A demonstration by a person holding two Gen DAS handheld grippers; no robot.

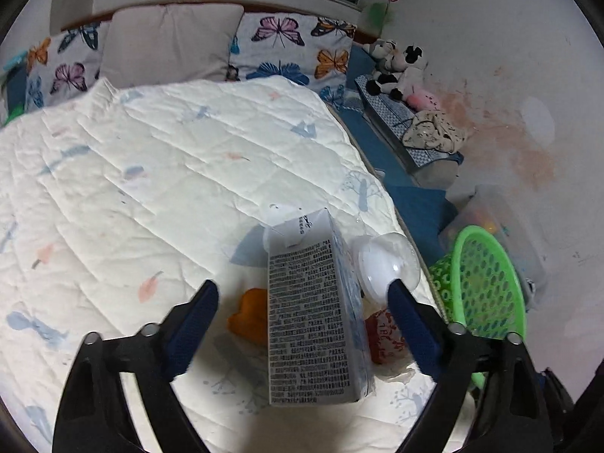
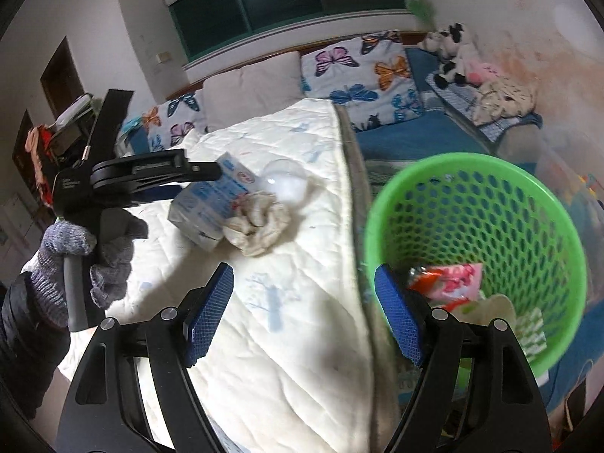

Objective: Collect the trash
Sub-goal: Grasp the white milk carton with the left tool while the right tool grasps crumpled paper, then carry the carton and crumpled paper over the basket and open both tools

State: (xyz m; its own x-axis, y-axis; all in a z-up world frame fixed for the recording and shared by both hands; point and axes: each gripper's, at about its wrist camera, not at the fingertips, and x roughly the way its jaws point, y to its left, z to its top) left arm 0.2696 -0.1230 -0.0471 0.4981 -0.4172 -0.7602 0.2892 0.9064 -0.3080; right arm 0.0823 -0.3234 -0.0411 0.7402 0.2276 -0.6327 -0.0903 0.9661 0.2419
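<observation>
White quilted bedspread (image 1: 151,173) carries a grey printed carton (image 1: 309,313) between the left gripper's (image 1: 302,302) wide jaws; the right gripper (image 2: 305,309) gapes empty beside a green mesh basket (image 2: 558,226).

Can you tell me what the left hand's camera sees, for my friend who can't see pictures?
The left gripper reaches with open jaws around a gray carton covered in small print, lying on a white quilt on a bed. Beside the carton sit a clear plastic dome and crumpled wrappers, and a green basket waits past the bed's edge.
</observation>
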